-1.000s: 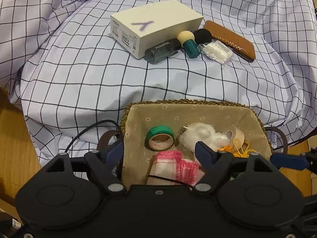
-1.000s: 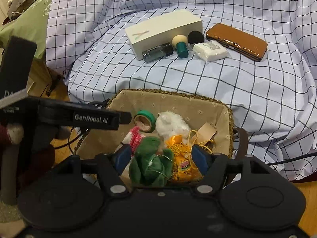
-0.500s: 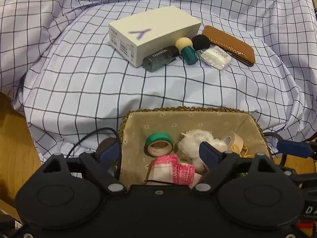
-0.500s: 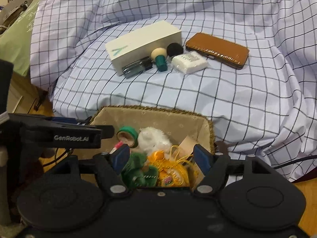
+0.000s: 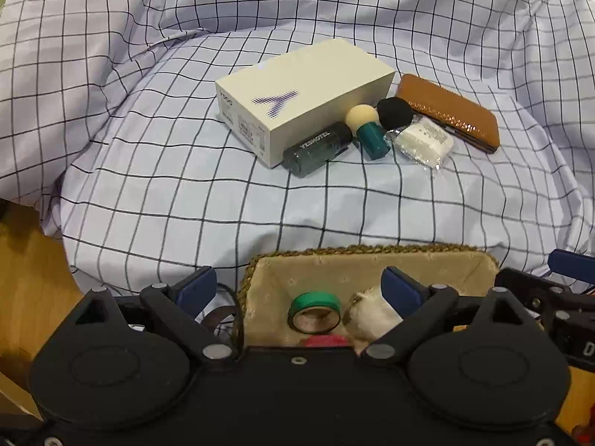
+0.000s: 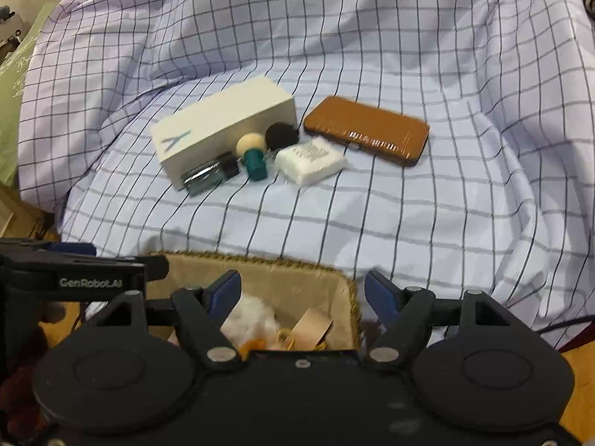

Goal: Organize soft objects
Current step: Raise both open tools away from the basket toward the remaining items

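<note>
1. Two releases just made over the basket. Opened the left gripper wider, fingers now far apart with nothing pressed between them. Opened the right gripper a little more too, fingers apart and empty.
2. Left the pink knit inside the basket, at its near edge. Held it between the left fingers a second ago; only a thin strip of it visible now.
3. No sign now of the green plush seen between the right fingers a second ago. Probably dropped in the basket under the camera body, but cannot tell.
4. Meaning for the task, as a judgement: two soft things stored, both grippers free for the next pick. Likely candidates beyond the basket on the cloth: sponge and black puff, both beside the box.
5. Seen from the left wrist only: tape roll and pink knit inside the basket, and a blue tip of the right gripper past its right rim.
6. Seen from the right wrist only: paper tag and a yellow item inside the basket, and the left gripper over its left rim.
7. Seen from both: white fluff inside the basket.
</note>
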